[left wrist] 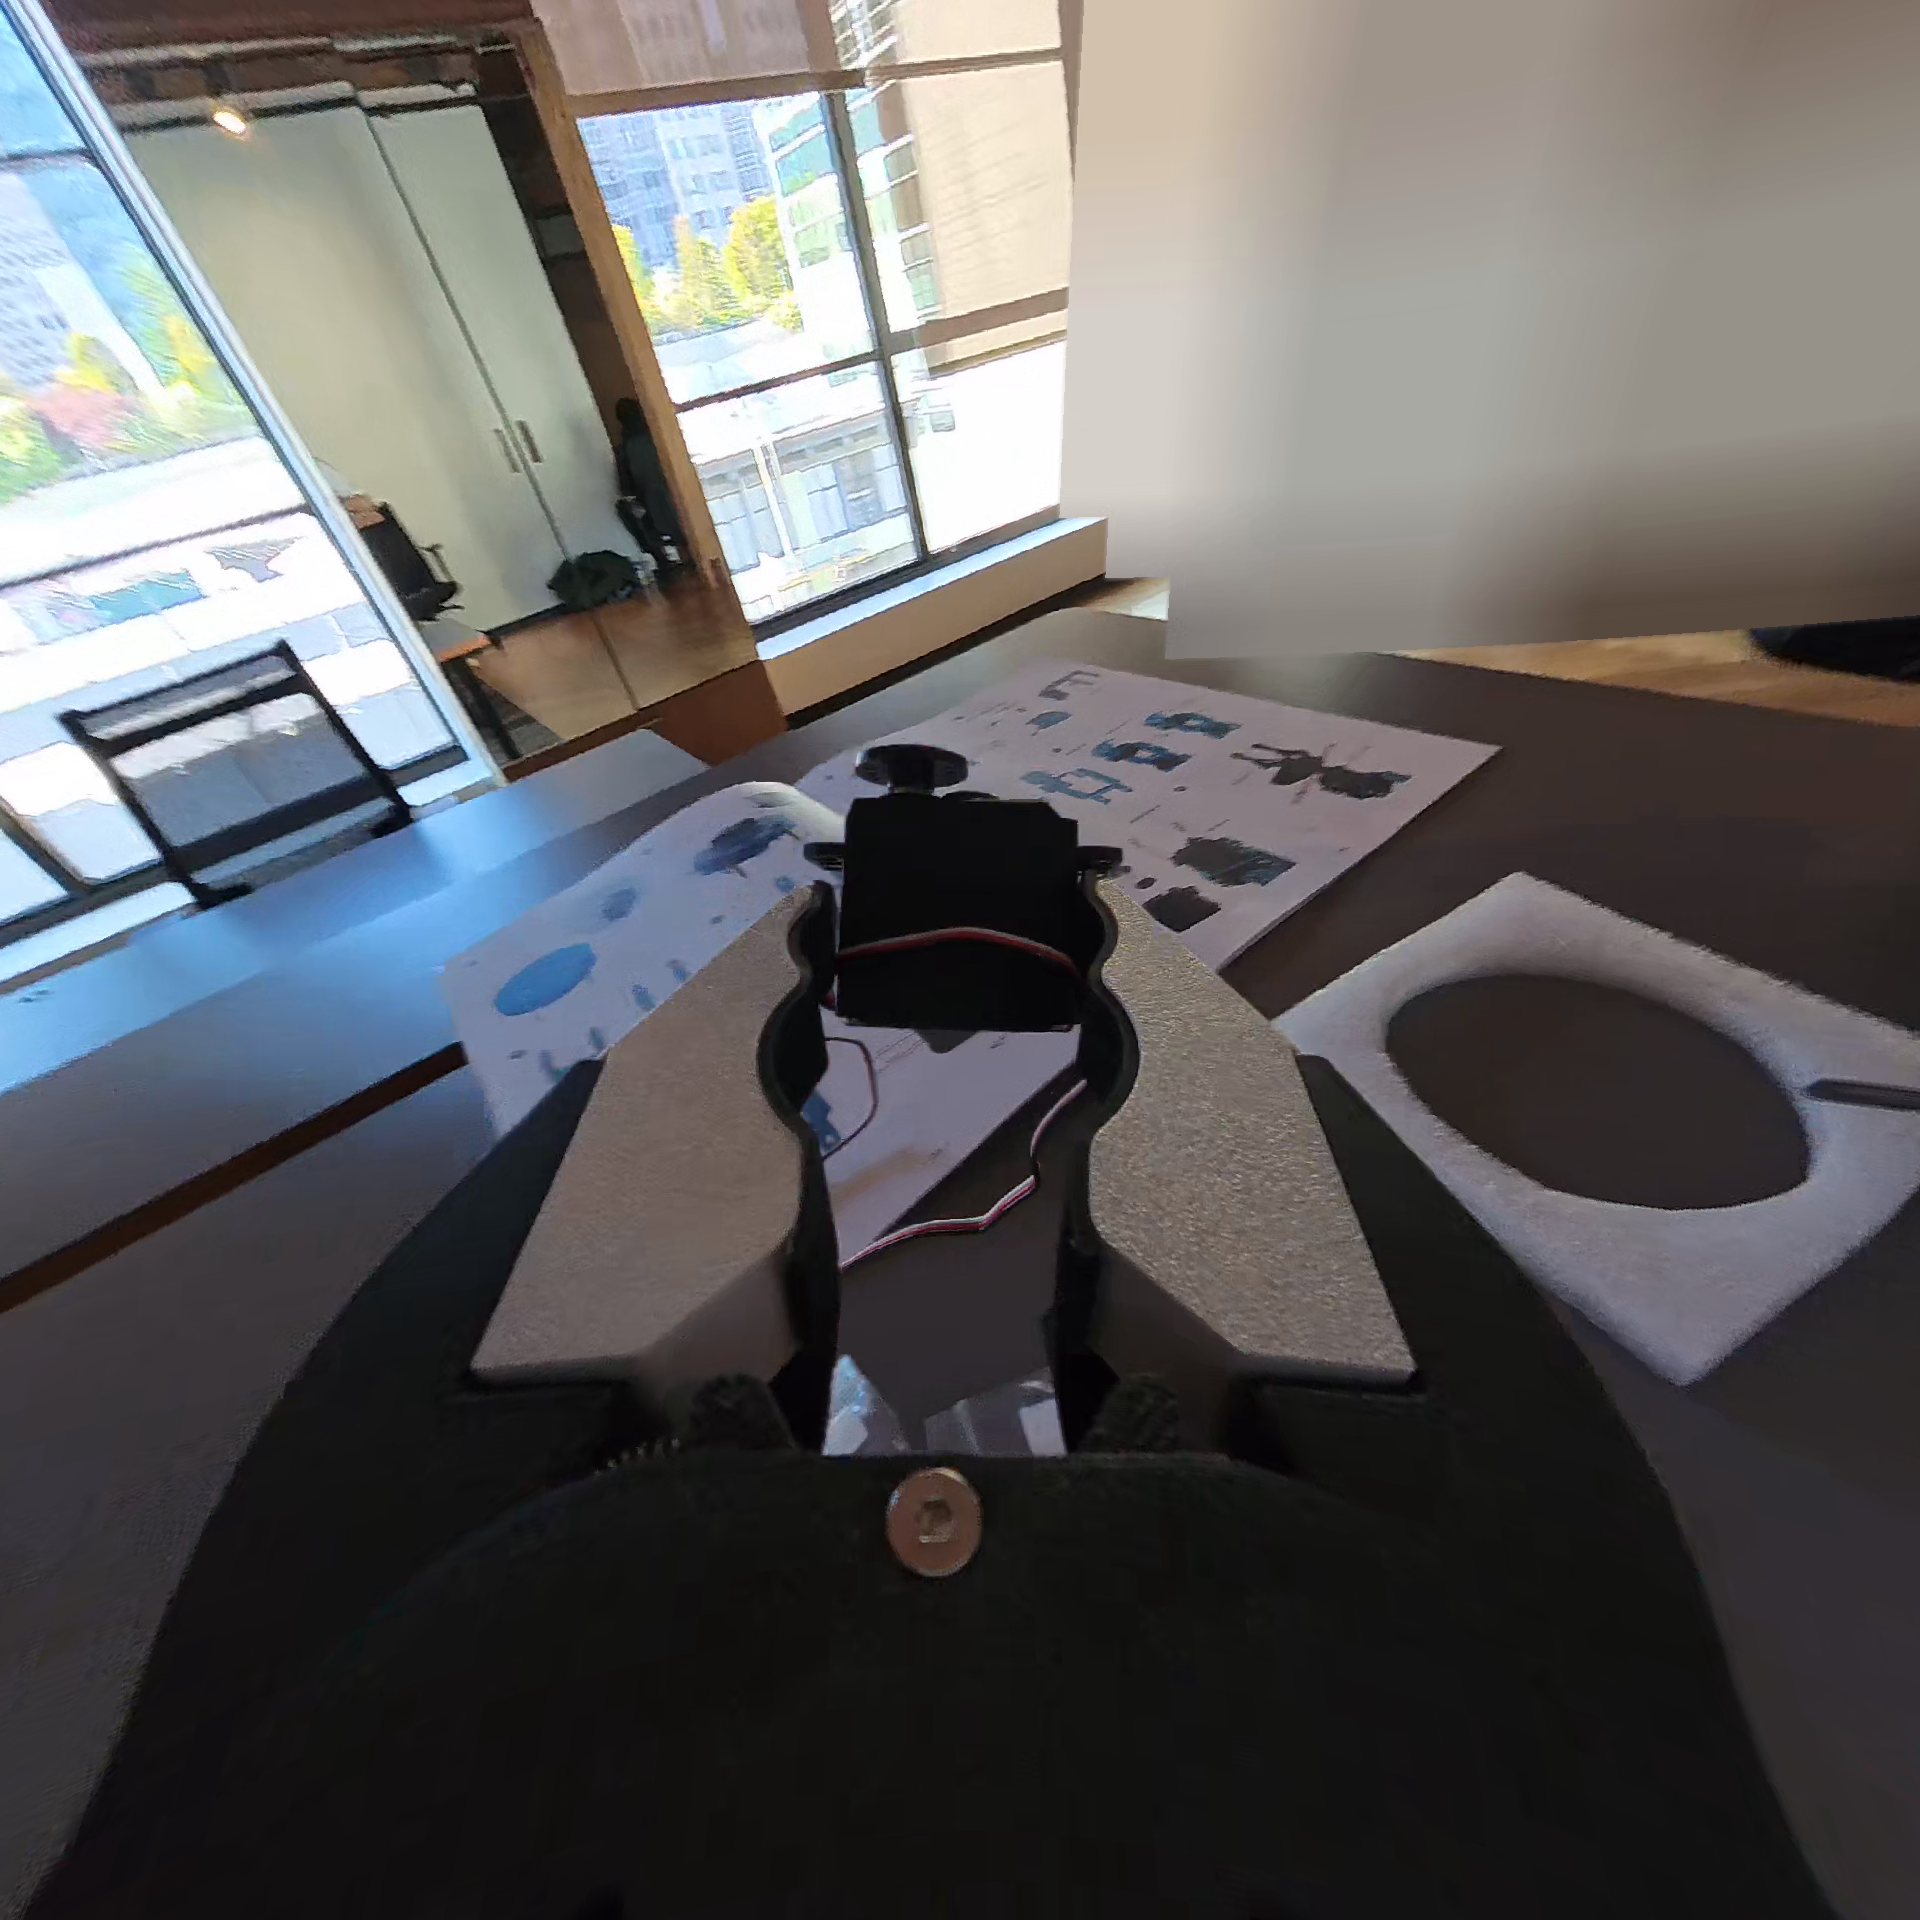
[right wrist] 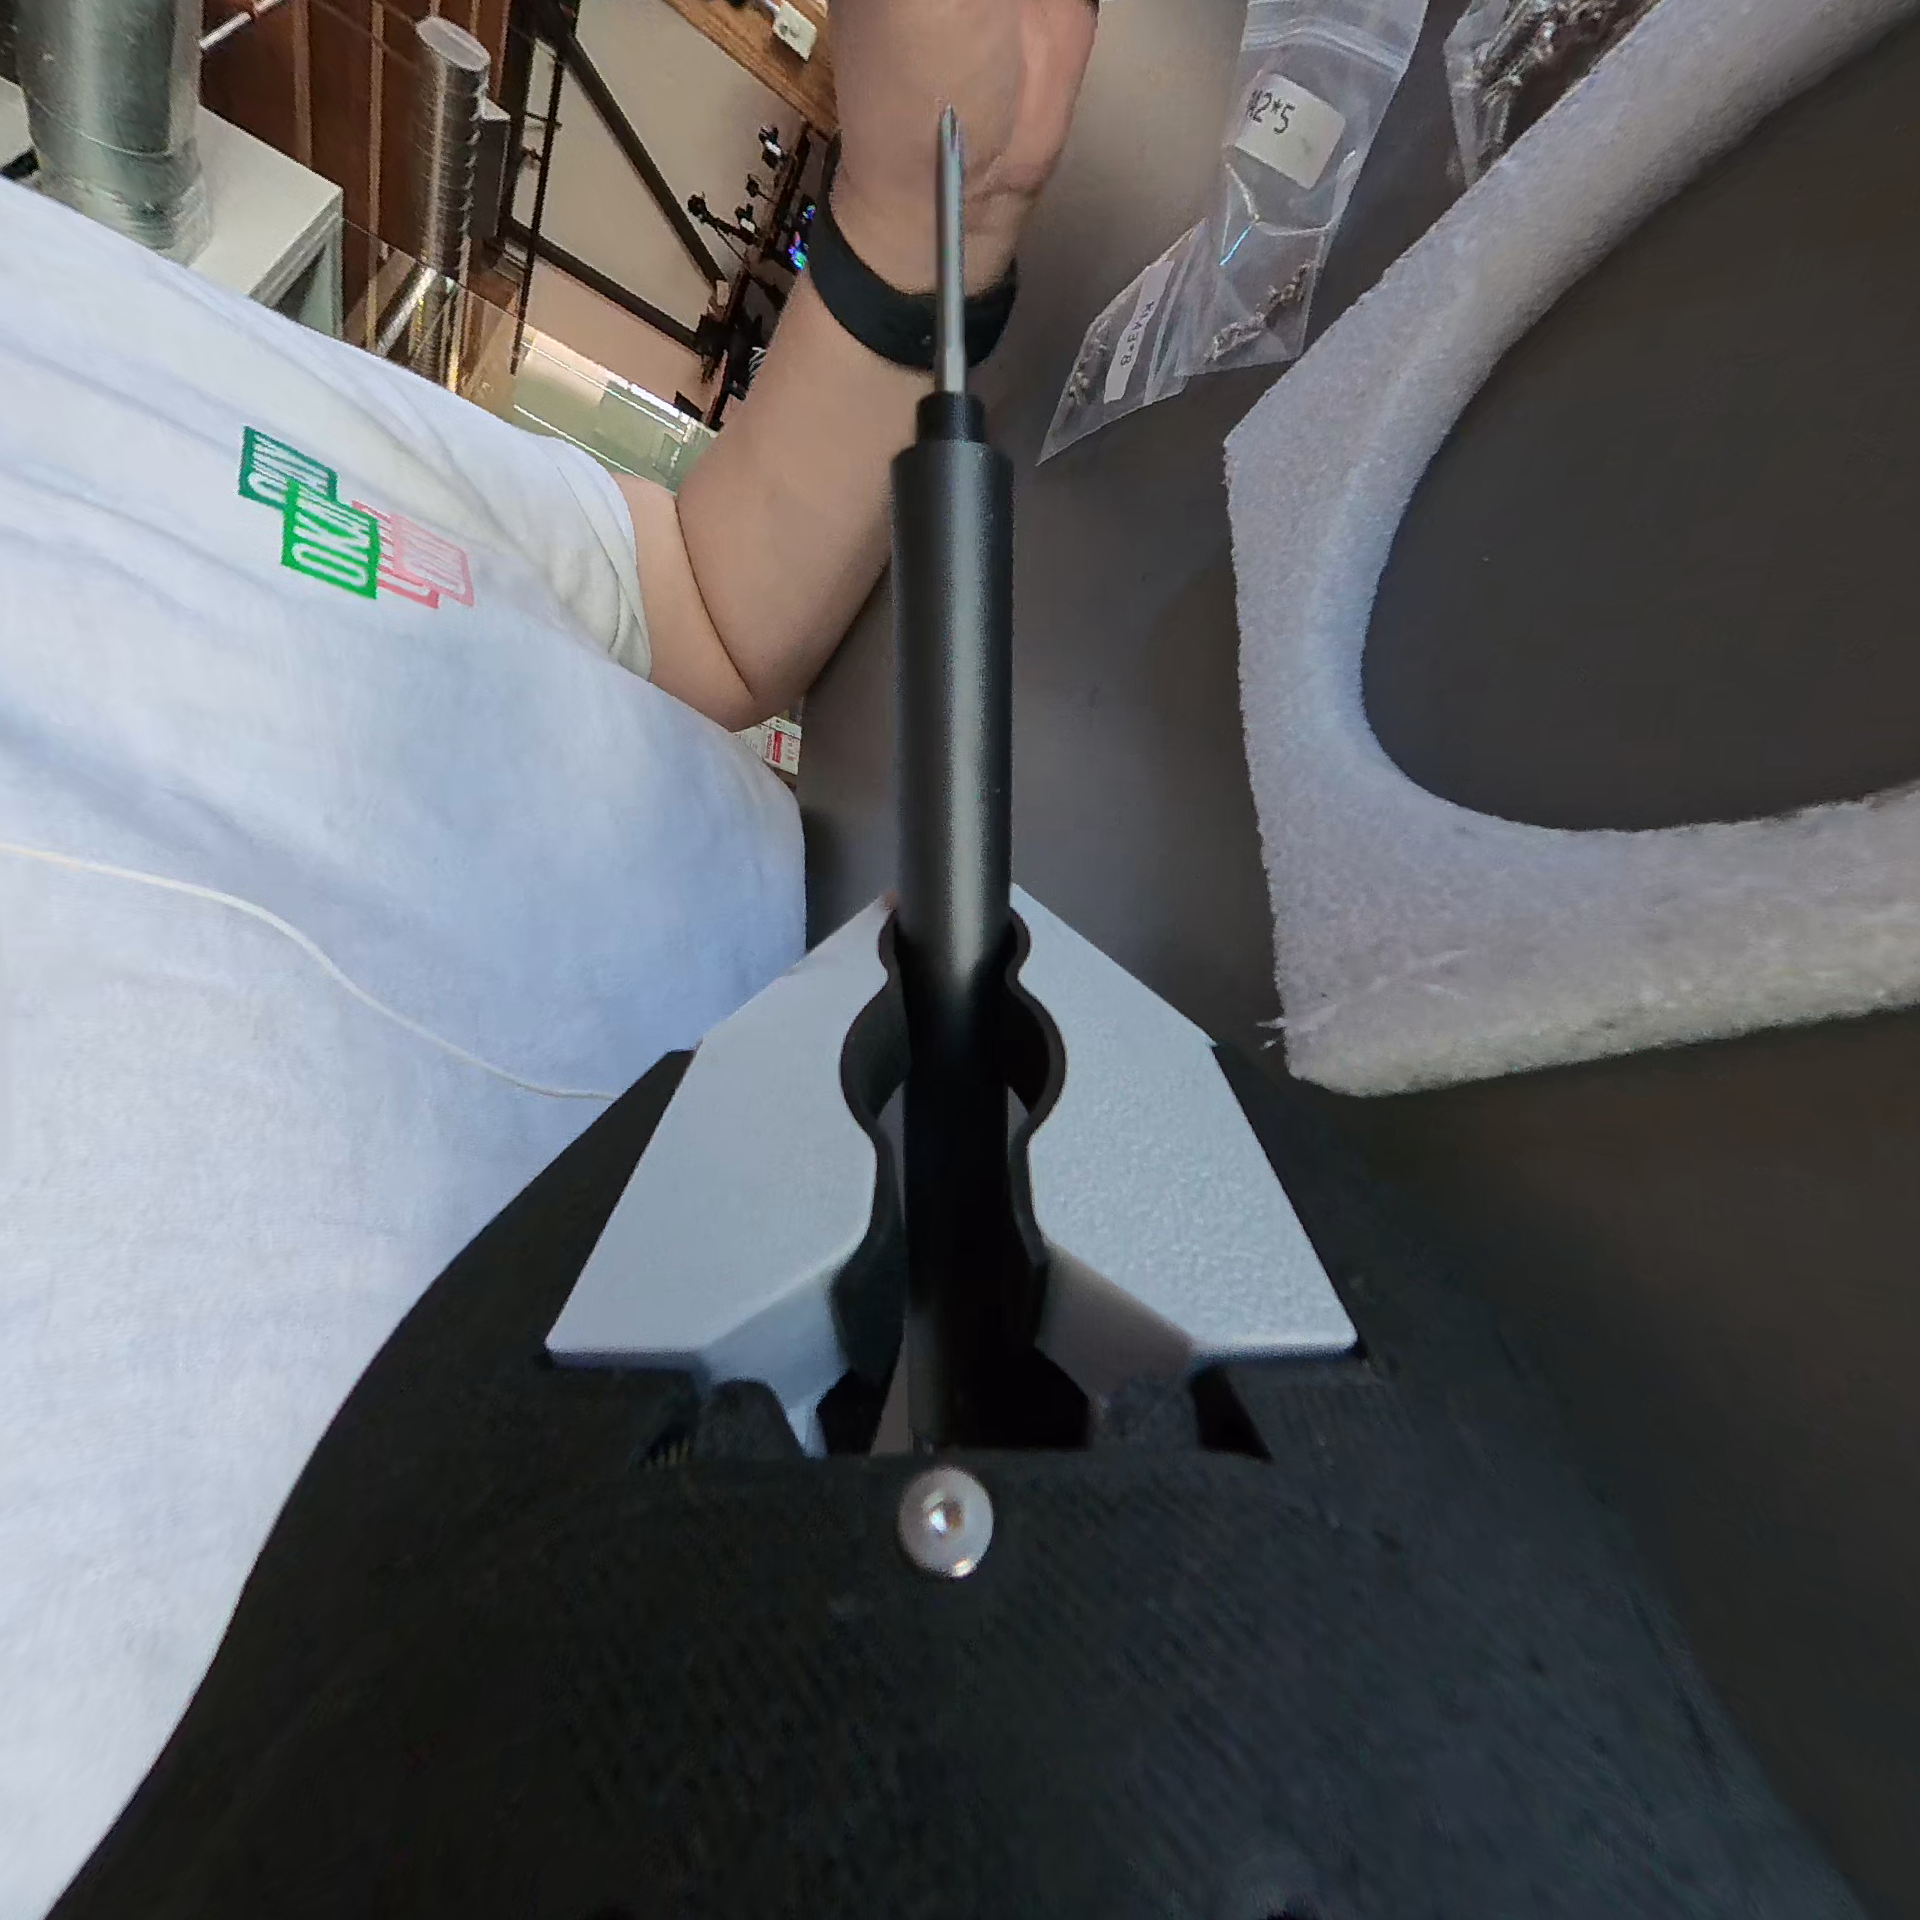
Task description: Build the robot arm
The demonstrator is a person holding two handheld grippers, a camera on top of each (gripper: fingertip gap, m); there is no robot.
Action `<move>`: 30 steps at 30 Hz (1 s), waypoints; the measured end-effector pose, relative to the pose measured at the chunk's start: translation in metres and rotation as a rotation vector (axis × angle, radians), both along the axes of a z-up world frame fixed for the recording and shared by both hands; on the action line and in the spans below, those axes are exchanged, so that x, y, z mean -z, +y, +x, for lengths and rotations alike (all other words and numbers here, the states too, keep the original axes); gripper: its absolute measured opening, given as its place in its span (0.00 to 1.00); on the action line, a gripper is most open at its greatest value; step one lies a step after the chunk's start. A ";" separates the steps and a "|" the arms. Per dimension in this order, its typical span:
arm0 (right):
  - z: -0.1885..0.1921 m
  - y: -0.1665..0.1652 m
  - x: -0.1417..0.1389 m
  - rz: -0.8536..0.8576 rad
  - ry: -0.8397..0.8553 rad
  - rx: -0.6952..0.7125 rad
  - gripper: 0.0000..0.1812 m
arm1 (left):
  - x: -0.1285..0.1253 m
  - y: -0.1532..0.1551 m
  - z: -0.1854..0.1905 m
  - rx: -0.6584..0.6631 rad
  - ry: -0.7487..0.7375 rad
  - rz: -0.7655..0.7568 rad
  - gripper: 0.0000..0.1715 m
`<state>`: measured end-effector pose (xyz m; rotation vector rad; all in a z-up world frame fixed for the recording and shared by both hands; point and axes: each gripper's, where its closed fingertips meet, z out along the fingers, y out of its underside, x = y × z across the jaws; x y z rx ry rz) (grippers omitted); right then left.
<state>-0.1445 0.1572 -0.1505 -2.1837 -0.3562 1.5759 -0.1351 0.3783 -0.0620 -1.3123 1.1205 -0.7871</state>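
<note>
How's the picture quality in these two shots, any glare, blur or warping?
Left wrist view: windows blow out bright, the servo goes near-silhouette, straight frames bow from the wide lens. Right wrist view: even light, screwdriver sharp, bags slightly soft.

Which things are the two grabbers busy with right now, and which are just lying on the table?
In the grabbers:
- black servo motor with a striped wire, clamped in the left gripper
- black screwdriver, clamped in the right gripper

Just lying about:
- printed sheets
- white foam piece with an oval hole
- small clear bags of screws
</note>
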 end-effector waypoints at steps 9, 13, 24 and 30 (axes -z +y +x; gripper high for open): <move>-0.009 -0.011 0.013 0.077 -0.168 -0.097 0.06 | -0.026 -0.050 0.002 0.560 -0.248 -0.550 0.26; -0.010 -0.004 0.022 0.211 -0.423 -0.100 0.06 | -0.030 -0.065 -0.001 0.725 -0.270 -0.684 0.26; -0.014 0.007 0.025 0.507 -0.622 -0.143 0.07 | -0.041 -0.101 -0.010 1.084 -0.303 -0.994 0.26; -0.018 0.011 0.026 0.586 -0.620 -0.154 0.07 | -0.043 -0.107 -0.012 1.136 -0.303 -1.050 0.26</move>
